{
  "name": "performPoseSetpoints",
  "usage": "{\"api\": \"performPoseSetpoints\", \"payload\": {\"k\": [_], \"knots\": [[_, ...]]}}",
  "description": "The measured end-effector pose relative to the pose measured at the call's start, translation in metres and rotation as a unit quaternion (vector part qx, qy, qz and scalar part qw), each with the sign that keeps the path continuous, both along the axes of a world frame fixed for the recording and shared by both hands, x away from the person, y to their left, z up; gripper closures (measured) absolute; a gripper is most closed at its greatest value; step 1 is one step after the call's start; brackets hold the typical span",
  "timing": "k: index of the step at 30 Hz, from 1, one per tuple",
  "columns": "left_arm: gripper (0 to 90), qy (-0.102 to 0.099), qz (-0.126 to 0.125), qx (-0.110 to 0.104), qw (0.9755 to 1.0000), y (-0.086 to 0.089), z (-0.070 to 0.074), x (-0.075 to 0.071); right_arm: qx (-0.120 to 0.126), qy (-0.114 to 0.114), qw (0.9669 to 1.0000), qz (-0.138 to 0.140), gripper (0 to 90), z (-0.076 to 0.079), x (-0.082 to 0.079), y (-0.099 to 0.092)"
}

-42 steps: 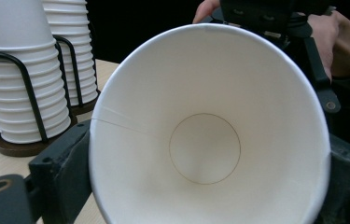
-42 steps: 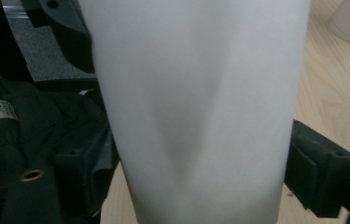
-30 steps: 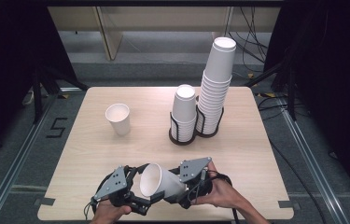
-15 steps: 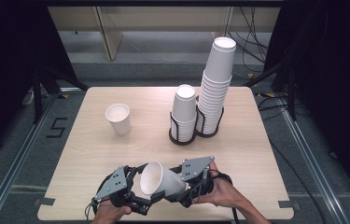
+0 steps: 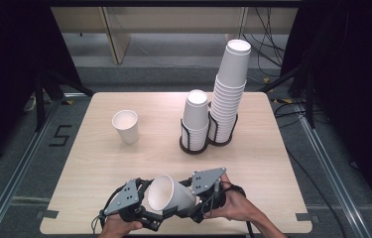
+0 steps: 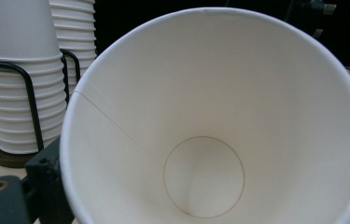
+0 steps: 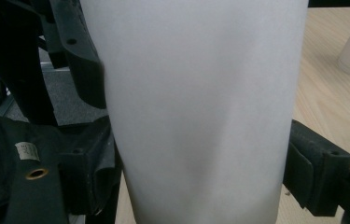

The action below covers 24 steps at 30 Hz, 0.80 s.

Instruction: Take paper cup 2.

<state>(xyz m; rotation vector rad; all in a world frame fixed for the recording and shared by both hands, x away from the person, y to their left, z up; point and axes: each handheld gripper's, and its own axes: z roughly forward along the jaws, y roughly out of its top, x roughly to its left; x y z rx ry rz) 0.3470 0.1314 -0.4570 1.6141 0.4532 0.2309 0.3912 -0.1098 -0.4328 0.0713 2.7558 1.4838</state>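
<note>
A white paper cup (image 5: 169, 195) lies on its side in the air just above the near edge of the desk (image 5: 89, 163), its open mouth turned to the left and slightly up. Its wall is smooth, matt and tapered; in the left gripper view a thin seam runs down the inside to a round flat bottom, and the rim is a narrow rolled lip.

The right gripper (image 5: 204, 203), black with a grey three-cornered plate on top, grasps the cup's narrow end: in the right gripper view its two black fingers (image 7: 315, 175) press on either side of the cup wall, which shows a faint dent between them.

The left gripper (image 5: 141, 208), of the same build, sits at the cup's mouth. Its fingers have just been closing, with the rim of the cup at them; one black finger (image 6: 46, 182) lies against the outside of the rim, but whether the pair already clamps the paper I cannot tell.

Farther back on the pale wood-grain desk stand a single upright cup (image 5: 125, 126) and two stacks of nested cups, a short stack (image 5: 196, 119) and a tall stack (image 5: 229, 89), each in a black wire holder (image 5: 193, 144) on a round base.
</note>
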Motion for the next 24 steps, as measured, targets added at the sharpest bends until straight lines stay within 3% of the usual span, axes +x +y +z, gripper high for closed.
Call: {"api": "performPoseSetpoints", "payload": {"k": [6,9,13,14,16,21,24], "knots": [[10.9,-0.007,-0.01,0.011,0.9999,-0.0028,-0.0011,0.0002,-0.014,0.021,0.9997,-0.006,18.8,-0.0037,0.0012,0.0003],[13.9,-0.006,0.0,0.036,0.9993,-0.0019,0.0006,-0.0011,-0.043,0.013,0.9988,-0.02,16.5,-0.005,0.0029,-0.0016],[14.0,-0.004,-0.001,0.034,0.9994,-0.0015,0.0011,0.0004,-0.056,0.007,0.998,-0.028,17.2,-0.0061,0.0014,-0.0031],[14.0,-0.004,0.002,0.036,0.9993,-0.0018,0.0015,0.0005,-0.058,-0.002,0.9978,-0.031,17.2,-0.0059,0.0009,-0.0025],[14.1,0.0,0.009,0.051,0.9986,-0.0009,0.003,-0.0006,-0.06,0.004,0.9976,-0.034,17.3,-0.0061,-0.0008,-0.0007],[13.7,0.0,0.006,0.039,0.9992,-0.0032,0.0025,-0.0006,-0.069,-0.007,0.9969,-0.035,23.9,-0.0076,-0.005,0.0046],[12.4,0.004,0.01,0.021,0.9997,-0.005,0.0015,-0.0016,-0.062,0.008,0.9975,-0.033,24.3,-0.0099,-0.0052,0.0061]]}}
